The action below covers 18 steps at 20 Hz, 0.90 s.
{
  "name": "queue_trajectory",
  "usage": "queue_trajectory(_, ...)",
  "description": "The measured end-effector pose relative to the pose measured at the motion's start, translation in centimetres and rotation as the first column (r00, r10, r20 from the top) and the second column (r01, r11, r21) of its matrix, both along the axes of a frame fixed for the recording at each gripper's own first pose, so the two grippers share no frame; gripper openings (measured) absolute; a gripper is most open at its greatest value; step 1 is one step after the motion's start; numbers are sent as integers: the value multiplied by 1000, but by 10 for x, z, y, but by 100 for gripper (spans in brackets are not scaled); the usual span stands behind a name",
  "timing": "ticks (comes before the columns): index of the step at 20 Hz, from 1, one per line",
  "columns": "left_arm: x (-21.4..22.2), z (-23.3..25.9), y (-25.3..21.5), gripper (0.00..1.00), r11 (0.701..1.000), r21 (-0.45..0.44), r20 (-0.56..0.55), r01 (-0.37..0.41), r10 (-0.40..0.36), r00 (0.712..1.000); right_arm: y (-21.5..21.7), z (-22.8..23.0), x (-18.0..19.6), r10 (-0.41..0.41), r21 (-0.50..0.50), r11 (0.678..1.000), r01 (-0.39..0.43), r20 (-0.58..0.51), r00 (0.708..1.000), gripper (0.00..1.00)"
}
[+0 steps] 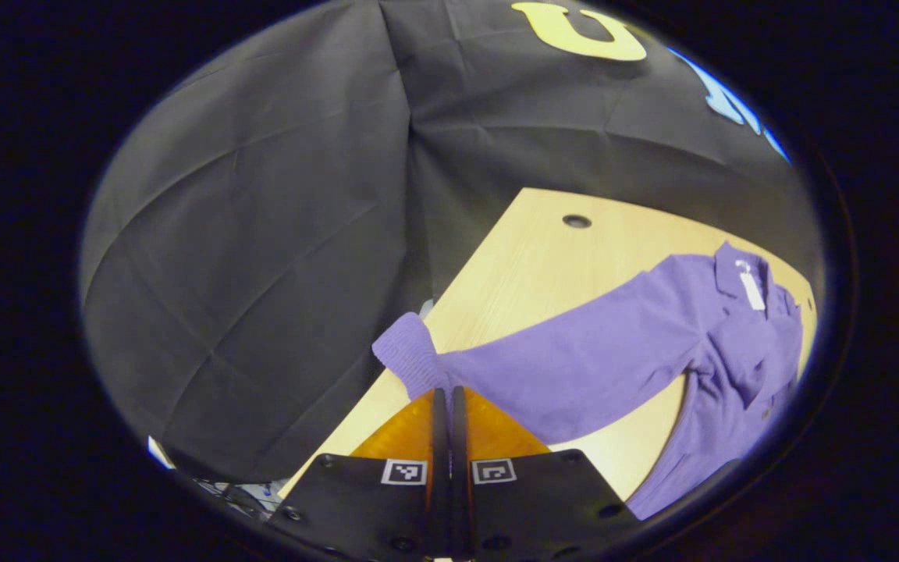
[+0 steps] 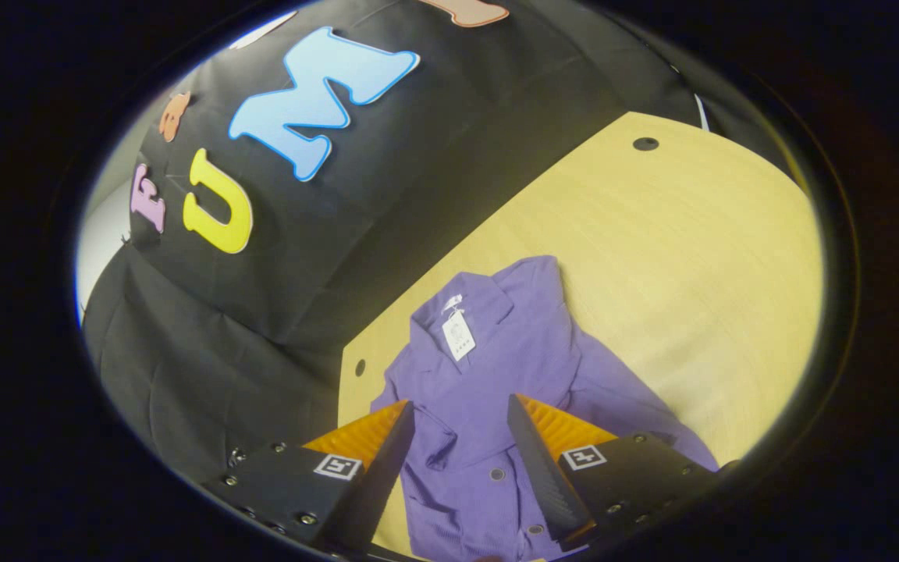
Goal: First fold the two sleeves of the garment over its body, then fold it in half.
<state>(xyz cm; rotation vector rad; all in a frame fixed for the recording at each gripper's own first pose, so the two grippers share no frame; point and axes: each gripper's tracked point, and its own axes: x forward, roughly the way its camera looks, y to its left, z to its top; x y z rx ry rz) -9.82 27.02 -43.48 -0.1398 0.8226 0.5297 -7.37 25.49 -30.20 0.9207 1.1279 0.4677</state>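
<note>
A purple button-front garment (image 2: pixel 496 351) with a collar and a white tag (image 2: pixel 459 336) lies on the pale wooden table (image 2: pixel 691 234). In the left gripper view one long sleeve (image 1: pixel 574 359) stretches from the garment's body (image 1: pixel 754 343) toward me. My left gripper (image 1: pixel 449 390) is shut on this sleeve just behind its ribbed cuff (image 1: pixel 410 355), near the table's edge. My right gripper (image 2: pixel 461 402) stands open above the buttoned front, with nothing between its fingers. The other sleeve (image 2: pixel 637 414) lies along the body's right side in the right gripper view.
The table (image 1: pixel 543 242) has a small round hole (image 1: pixel 577 221) near its far edge; the right gripper view shows such holes (image 2: pixel 644 144) too. The black booth wall (image 1: pixel 262 234) hangs close behind the table. Bare tabletop lies to the right of the garment.
</note>
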Motion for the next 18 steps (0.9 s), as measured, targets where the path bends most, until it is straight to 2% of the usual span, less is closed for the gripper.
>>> queue_trajectory(5, 65, 65, -38, 7, 998, -24, 143, 64, -60, 988, -20, -4, 1, -33, -8, 999, 33, 0, 999, 78)
queue_trajectory(9, 127, 116, -99, 7, 980, 2, 248, 201, -196, 949, -43, -6, 0, -68, -18, 998, 68, -4, 998, 78)
queue_trajectory(11, 149, 140, -144, 7, 957, 24, 283, 289, -284, 916, -61, -9, 2, -96, -36, 995, 96, 4, 995, 78)
queue_trajectory(13, 171, 156, -192, 7, 922, 46, 319, 385, -378, 869, -86, -10, 5, -133, -68, 989, 134, 25, 991, 78)
queue_trajectory(18, 196, 165, -315, 6, 808, 44, 346, 588, -564, 750, -175, 0, 19, -282, -123, 949, 289, 70, 957, 78)
